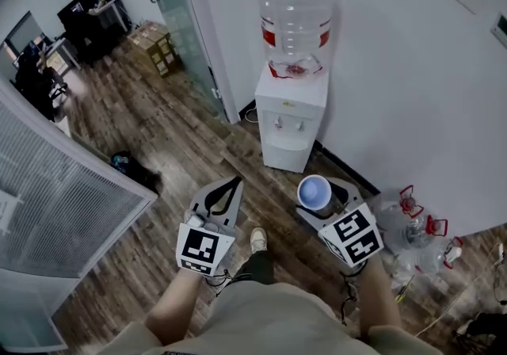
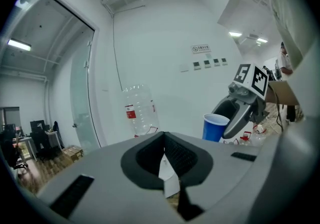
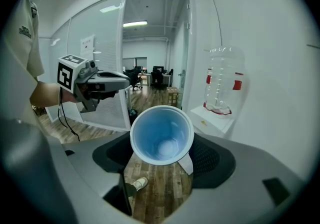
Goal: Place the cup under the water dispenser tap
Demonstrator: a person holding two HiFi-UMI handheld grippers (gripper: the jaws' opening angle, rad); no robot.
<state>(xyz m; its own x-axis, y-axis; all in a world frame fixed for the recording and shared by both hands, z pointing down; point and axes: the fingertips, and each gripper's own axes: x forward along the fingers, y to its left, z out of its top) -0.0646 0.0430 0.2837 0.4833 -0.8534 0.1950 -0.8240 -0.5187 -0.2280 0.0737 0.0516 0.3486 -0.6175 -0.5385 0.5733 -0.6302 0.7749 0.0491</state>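
Observation:
A blue plastic cup [image 1: 314, 190] hangs above the wooden floor, rim up, with my right gripper [image 1: 321, 196] shut on it. In the right gripper view the cup [image 3: 161, 135] fills the gap between the jaws of that gripper [image 3: 162, 144] and looks empty. The white water dispenser [image 1: 289, 120] stands against the wall a short way ahead, with a clear bottle [image 1: 295, 20] on top and its taps [image 1: 289, 124] on the front. My left gripper [image 1: 235, 181] is level with the right one, shut and holding nothing; its pads [image 2: 172, 155] meet in the left gripper view.
Several empty water bottles [image 1: 416, 227] lie on the floor right of the dispenser. A glass door [image 1: 178, 20] stands left of it, with cardboard boxes [image 1: 154, 48] behind. A slatted partition [image 1: 71, 187] and a black bag [image 1: 135, 167] are at the left. My shoe [image 1: 258, 239] shows below.

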